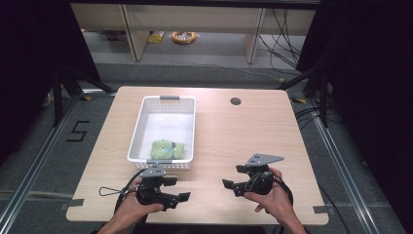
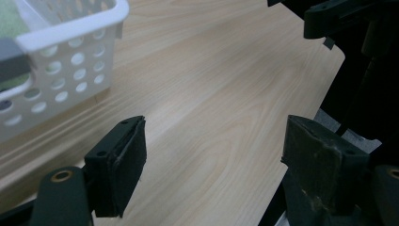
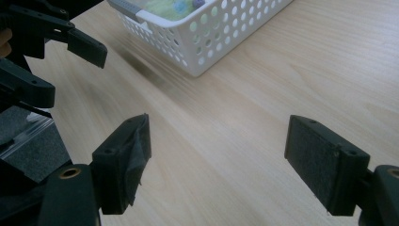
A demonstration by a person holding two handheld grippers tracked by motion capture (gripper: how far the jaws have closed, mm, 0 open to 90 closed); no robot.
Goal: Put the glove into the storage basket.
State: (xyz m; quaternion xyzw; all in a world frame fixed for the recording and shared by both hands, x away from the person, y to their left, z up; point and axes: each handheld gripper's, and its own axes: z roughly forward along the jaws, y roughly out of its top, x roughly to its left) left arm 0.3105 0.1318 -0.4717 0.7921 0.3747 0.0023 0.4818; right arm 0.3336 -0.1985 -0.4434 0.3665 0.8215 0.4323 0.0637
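Note:
A white perforated basket (image 1: pixel 138 127) stands on the left half of the wooden table (image 1: pixel 229 136). A green soft item (image 1: pixel 165 148) lies in its near end, also seen at the basket's top in the right gripper view as the green soft item (image 3: pixel 164 7). My left gripper (image 1: pixel 179 188) rests low by the table's front edge, just in front of the basket, jaws wide apart and empty. My right gripper (image 1: pixel 234 178) sits to its right near the front edge, open and empty, facing the left gripper (image 3: pixel 61 42). The basket (image 2: pixel 66 52) is at the upper left in the left gripper view.
A round cable hole (image 1: pixel 235 101) is at the table's far side. Bare tabletop lies between the two grippers and to the right of the basket. Beyond the table are floor cables (image 1: pixel 277 44) and a yellow coil (image 1: pixel 184 36).

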